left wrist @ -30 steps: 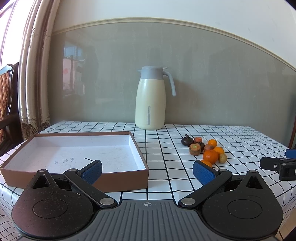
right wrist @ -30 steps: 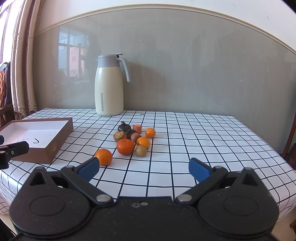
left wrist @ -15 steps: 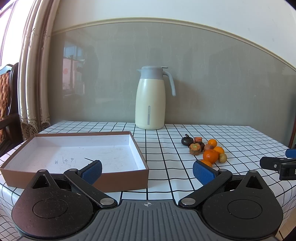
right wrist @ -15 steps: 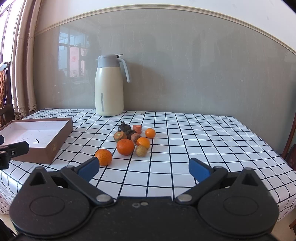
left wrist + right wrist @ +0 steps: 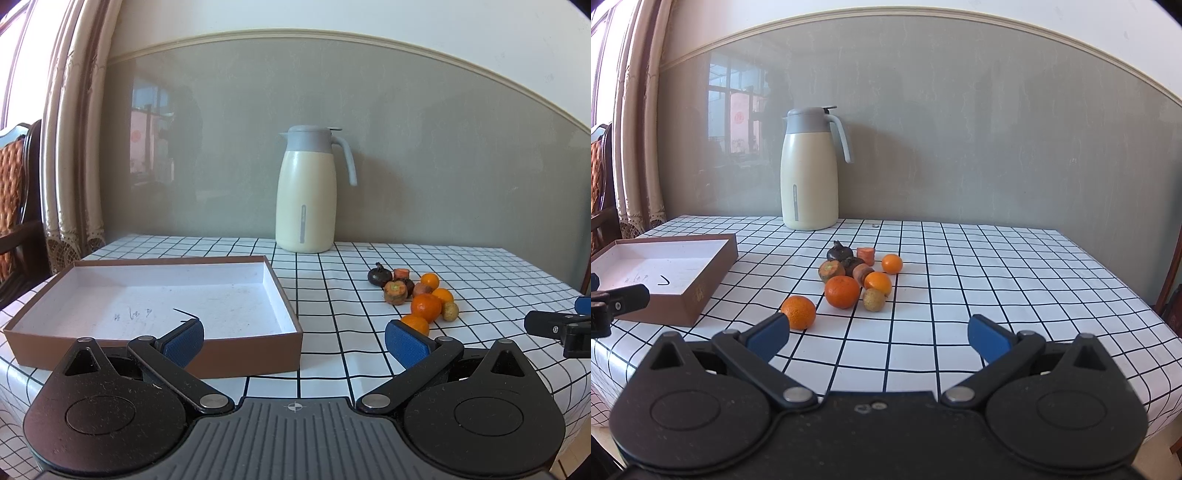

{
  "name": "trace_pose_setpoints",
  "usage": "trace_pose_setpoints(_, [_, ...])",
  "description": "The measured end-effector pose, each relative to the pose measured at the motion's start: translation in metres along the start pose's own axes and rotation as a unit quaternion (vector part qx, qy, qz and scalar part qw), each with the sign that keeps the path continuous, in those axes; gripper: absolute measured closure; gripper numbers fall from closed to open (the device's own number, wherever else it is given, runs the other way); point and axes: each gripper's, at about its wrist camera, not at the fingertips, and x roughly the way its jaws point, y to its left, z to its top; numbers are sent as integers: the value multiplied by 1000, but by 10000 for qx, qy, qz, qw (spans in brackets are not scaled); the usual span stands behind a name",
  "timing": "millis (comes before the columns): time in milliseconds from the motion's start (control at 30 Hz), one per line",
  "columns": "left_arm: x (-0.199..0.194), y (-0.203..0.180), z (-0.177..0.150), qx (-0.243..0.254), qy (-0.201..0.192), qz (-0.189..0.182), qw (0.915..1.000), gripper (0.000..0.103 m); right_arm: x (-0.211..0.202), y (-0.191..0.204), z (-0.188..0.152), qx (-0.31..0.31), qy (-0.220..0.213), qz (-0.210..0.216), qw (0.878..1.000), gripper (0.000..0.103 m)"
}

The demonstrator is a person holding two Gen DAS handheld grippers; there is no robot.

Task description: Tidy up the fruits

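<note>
Hovering low over the near edge of the white, black-gridded tablecloth (image 5: 960,280), the right black two-finger gripper with blue pads (image 5: 877,338) is spread wide, its jaws released and gripping nothing. Just beyond its left blue pad (image 5: 768,336) lies the nearest round orange mandarin (image 5: 798,312), close to the pad though not between the jaws (whether they touch cannot be told from this angle).

The left black gripper with blue pads (image 5: 294,339) is likewise splayed open and holds nothing; its left pad sits in front of the near wall of the shallow brown cardboard box with a white inside (image 5: 221,354), and its right pad partly covers that same mandarin (image 5: 415,324) in the left wrist view. The box holds no fruit, only some pen marks on its floor.

Farther back, the rest of the fruit sits in a tight cluster on the cloth, right of the box: a larger orange mandarin (image 5: 842,291), a small yellow-brown round fruit (image 5: 874,300) just beside it, two more small oranges (image 5: 878,283), (image 5: 892,264), a brownish-green cut fruit (image 5: 831,270), a short orange carrot-like piece (image 5: 866,255) and a dark purple mangosteen (image 5: 840,253) at the back.

Beyond them, against the grey wall panel (image 5: 997,129), stands an upright cream thermos jug with a grey lid and handle (image 5: 809,173).
</note>
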Motion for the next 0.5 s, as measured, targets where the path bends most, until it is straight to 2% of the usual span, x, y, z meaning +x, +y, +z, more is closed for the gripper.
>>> trace_pose_setpoints(133, [6, -9, 0, 212, 163, 29, 9996, 0, 5, -3, 2, 28, 16, 58, 10000, 6])
trace_pose_setpoints(233, [8, -18, -3, 181, -16, -122, 9998, 0, 13, -7, 4, -30, 23, 106, 9999, 6])
trace_pose_setpoints(333, [17, -32, -6, 296, -35, -277, 9992, 0, 23, -12, 5, -141, -15, 70, 9999, 6])
trace_pose_setpoints(500, [36, -50, -1, 211, -51, -594, 9980, 0, 44, -24, 8, -114, -72, -10, 9999, 6])
